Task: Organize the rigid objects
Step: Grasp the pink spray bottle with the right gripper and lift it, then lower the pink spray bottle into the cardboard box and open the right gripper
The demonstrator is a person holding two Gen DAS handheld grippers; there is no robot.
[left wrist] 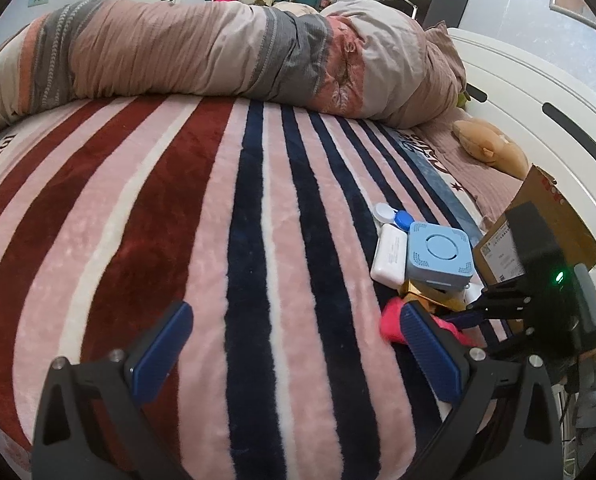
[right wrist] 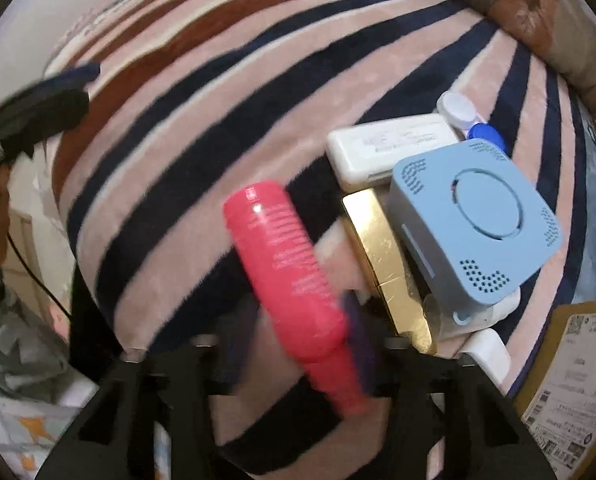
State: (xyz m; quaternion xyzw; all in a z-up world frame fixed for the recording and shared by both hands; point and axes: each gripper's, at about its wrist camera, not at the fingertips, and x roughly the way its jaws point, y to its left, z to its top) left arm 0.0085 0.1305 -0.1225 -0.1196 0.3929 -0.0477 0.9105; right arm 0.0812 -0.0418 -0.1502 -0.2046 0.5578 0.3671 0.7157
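Observation:
A pile of rigid objects lies on the striped blanket [left wrist: 202, 216]: a light blue square device [right wrist: 474, 216], a white case [right wrist: 386, 148], a gold box [right wrist: 386, 256], and a white and blue lens case [right wrist: 470, 120]. My right gripper [right wrist: 298, 340] holds a pink tube [right wrist: 286, 264] between its blurred fingers, just left of the pile. My left gripper [left wrist: 294, 344] is open and empty over the blanket, left of the pile [left wrist: 438, 252]. The pink tube [left wrist: 394, 316] shows behind its right finger. The right gripper [left wrist: 498, 308] appears there too.
A rolled duvet [left wrist: 218, 48] lies across the far side of the bed. A cardboard box [right wrist: 570, 380] stands at the right edge next to the pile. A tan plush toy [left wrist: 486, 148] lies by the white headboard [left wrist: 538, 92].

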